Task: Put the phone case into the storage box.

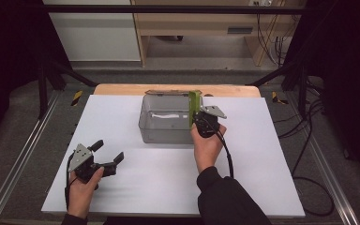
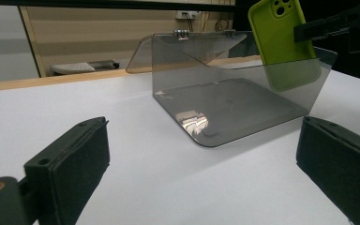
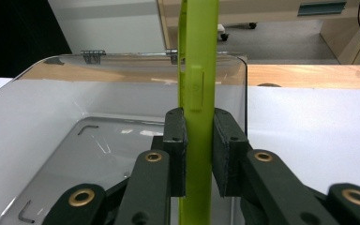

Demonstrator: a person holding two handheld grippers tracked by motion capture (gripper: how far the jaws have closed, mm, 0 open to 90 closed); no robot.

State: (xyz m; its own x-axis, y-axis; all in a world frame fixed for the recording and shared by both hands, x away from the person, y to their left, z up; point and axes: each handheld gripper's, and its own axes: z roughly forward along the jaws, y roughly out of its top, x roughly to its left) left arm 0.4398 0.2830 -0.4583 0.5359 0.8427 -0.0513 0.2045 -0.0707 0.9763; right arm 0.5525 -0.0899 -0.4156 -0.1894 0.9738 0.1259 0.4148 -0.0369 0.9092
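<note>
A lime-green phone case [image 1: 194, 108] [image 2: 281, 33] [image 3: 198, 79] stands on edge, upright, over the right side of a clear grey plastic box [image 1: 146, 126] [image 2: 225, 93] [image 3: 51, 122]. My right gripper [image 1: 198, 117] [image 3: 199, 150] is shut on the case, its pads pressing both flat sides. The case's lower end dips inside the box by the right wall. My left gripper [image 1: 107, 152] [image 2: 201, 164] stands open low over the white table at the near left, nothing between its fingers, facing the box.
The box's hinged lid [image 1: 166, 93] lies folded back behind it. The box holds nothing else that I can make out. White sheet [image 1: 122, 183] covers the table, with a wooden edge [image 1: 122, 88] at the back. Metal frame rails [image 1: 18, 159] run along both sides.
</note>
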